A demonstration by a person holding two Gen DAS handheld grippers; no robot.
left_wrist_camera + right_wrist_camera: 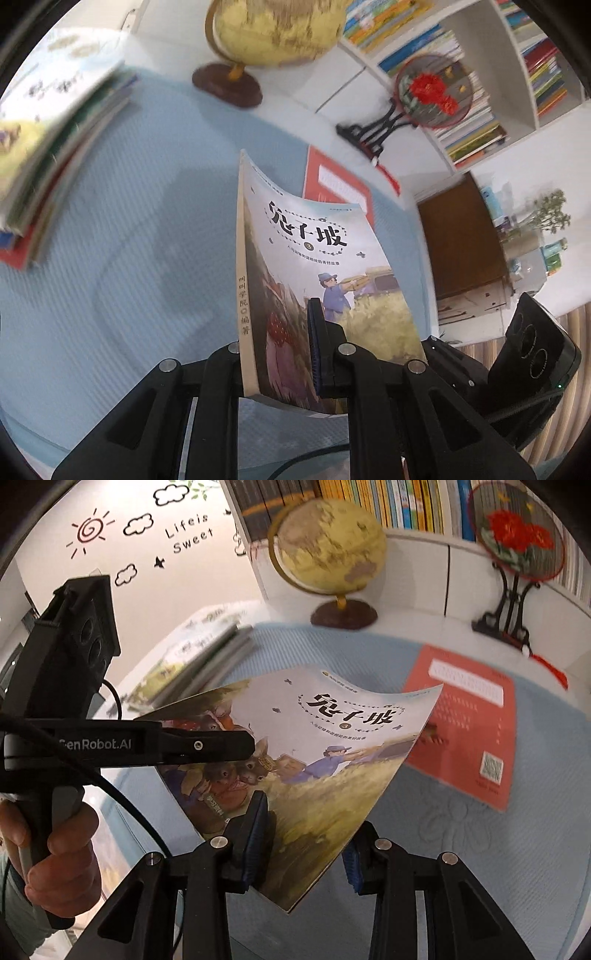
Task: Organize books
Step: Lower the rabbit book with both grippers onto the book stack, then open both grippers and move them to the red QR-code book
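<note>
An illustrated paperback (332, 258) (332, 734) with a postman on its cover is held in the air, bowed, above a pale blue mat (129, 240) (480, 849). My left gripper (275, 354) is shut on its lower edge near the spine, one pad on the cover. In the right wrist view the left gripper (243, 753) clamps the book's left side. My right gripper (304, 843) grips the lower corner, one blue pad on the cover, the other behind. A red book (336, 181) (465, 731) lies flat on the mat beyond it.
A stack of books (55, 147) (192, 661) lies at the mat's left. Behind stand a globe (273, 29) (328, 542), a round embroidered fan on a black stand (432, 88) (517, 535) and a white bookshelf (513, 48) full of books. A hand (62, 849) holds the left tool.
</note>
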